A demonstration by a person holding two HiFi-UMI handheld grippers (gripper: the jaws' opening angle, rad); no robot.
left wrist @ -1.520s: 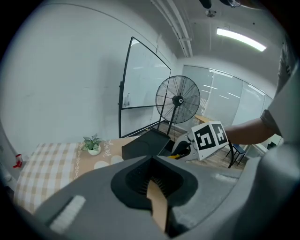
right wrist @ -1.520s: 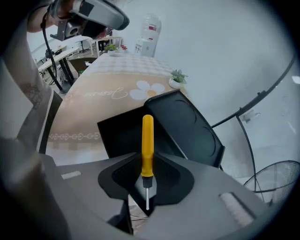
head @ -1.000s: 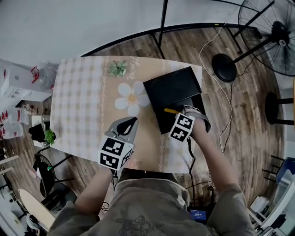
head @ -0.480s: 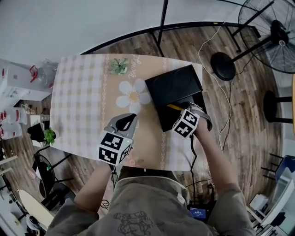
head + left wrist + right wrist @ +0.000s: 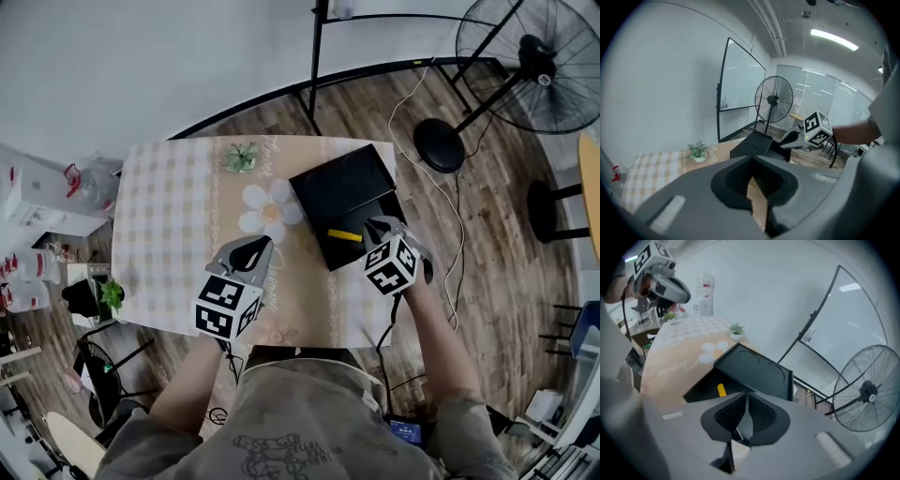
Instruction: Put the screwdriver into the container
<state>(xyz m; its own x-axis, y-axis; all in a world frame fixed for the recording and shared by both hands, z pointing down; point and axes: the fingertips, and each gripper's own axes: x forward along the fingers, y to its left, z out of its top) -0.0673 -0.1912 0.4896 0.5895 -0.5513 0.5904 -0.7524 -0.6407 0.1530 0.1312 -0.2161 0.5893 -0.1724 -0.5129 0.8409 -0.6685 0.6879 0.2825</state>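
Note:
A black container [image 5: 342, 183] stands at the table's right side with its lid folded back. The screwdriver [image 5: 343, 235], with a yellow handle, lies level inside the open box. In the right gripper view the screwdriver [image 5: 721, 390] rests low in the container [image 5: 754, 371], left of and beyond the jaws. My right gripper [image 5: 378, 225] hovers over the box's right part. Its jaws [image 5: 746, 401] stand almost together and I see nothing held between the pads. My left gripper [image 5: 258, 246] is shut and empty over the tablecloth, left of the container [image 5: 752, 145].
A checked cloth with a flower print covers the table [image 5: 169, 216]. A small potted plant [image 5: 240, 157] stands at its far edge. Past the table's right edge are a cable [image 5: 459, 206] on the floor, a fan [image 5: 525, 66] and a black stand frame.
The yellow handle has dropped from its tilted pose at the right gripper's tips and now lies flat in the box. The right gripper has drawn back toward me. The left gripper stayed put.

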